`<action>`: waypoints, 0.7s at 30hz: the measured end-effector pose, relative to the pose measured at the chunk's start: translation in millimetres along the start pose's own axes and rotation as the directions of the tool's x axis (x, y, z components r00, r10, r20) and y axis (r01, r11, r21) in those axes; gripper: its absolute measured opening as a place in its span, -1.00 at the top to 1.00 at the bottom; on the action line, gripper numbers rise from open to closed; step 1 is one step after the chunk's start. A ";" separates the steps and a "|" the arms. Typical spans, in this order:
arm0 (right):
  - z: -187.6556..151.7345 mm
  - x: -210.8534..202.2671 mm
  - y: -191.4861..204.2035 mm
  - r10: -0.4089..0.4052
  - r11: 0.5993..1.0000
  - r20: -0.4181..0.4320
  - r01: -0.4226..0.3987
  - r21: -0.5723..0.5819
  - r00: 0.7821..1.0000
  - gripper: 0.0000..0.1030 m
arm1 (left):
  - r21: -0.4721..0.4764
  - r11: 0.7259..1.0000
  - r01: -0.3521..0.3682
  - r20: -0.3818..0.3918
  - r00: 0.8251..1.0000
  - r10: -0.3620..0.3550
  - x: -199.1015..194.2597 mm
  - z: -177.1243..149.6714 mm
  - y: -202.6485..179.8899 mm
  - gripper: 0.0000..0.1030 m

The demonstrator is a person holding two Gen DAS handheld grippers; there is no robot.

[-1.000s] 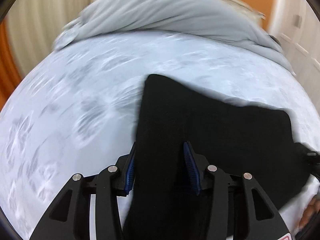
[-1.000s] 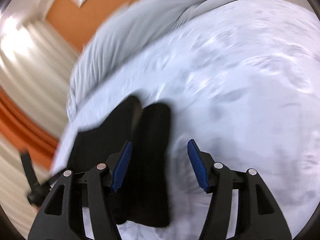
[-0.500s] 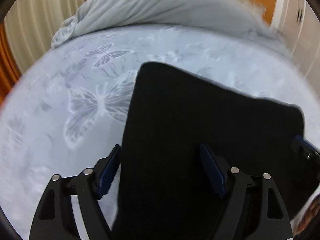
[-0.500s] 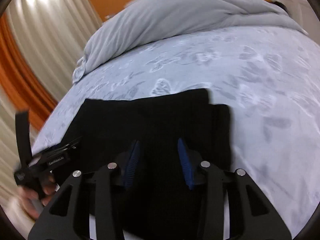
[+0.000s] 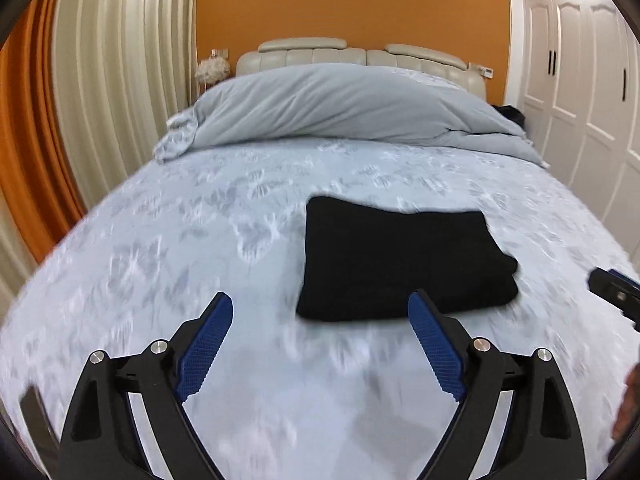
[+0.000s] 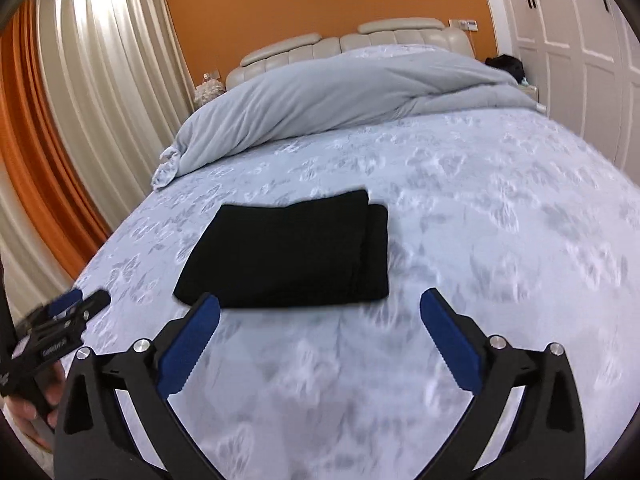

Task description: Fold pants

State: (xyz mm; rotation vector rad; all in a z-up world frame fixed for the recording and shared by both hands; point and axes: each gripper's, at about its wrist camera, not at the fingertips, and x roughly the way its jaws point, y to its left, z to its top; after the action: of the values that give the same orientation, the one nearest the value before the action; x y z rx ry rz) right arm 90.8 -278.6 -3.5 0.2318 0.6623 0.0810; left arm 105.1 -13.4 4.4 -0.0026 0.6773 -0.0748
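Folded pants point(image 5: 404, 260) lie on bed point(image 5: 200, 240), before duvet point(image 5: 340, 108).

Evenly lit indoor bedroom, soft light with faint shadows. Strong fisheye curvature, dark vignette at the corners (both views). Motion blur smears the bedspread point(image 5: 168, 264) pattern in the foreground.

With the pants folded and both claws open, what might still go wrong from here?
1. The folded black pants show a lower layer sticking out along one edge; nudging it may undo the stack.
2. The left claw and right claw hover close to the bundle, so a careless retreat might snag the fabric or drag the bedsheet.
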 end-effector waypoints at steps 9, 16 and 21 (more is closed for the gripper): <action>0.4 42.4 -4.4 0.094 0.995 -0.094 -0.090 0.047 0.991 -0.90 | -0.109 0.994 -0.002 -0.119 0.993 -0.011 25.3 -25.2 31.1 -0.69; 11.2 144.3 -24.4 0.118 0.985 -0.213 -0.088 0.146 0.970 -0.31 | -0.223 0.975 0.024 -0.172 0.983 -0.064 57.9 -18.2 35.2 -0.69; 15.2 166.7 -26.5 0.092 0.990 -0.210 -0.067 0.122 0.973 0.53 | -0.216 0.976 0.034 -0.194 0.978 -0.077 71.1 -21.8 25.4 -0.69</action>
State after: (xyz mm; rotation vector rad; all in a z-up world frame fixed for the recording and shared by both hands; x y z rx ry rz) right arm 231.3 -282.5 -98.2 0.3635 0.8751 0.1473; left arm 148.4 7.5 -57.8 -0.2224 0.8863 -0.0571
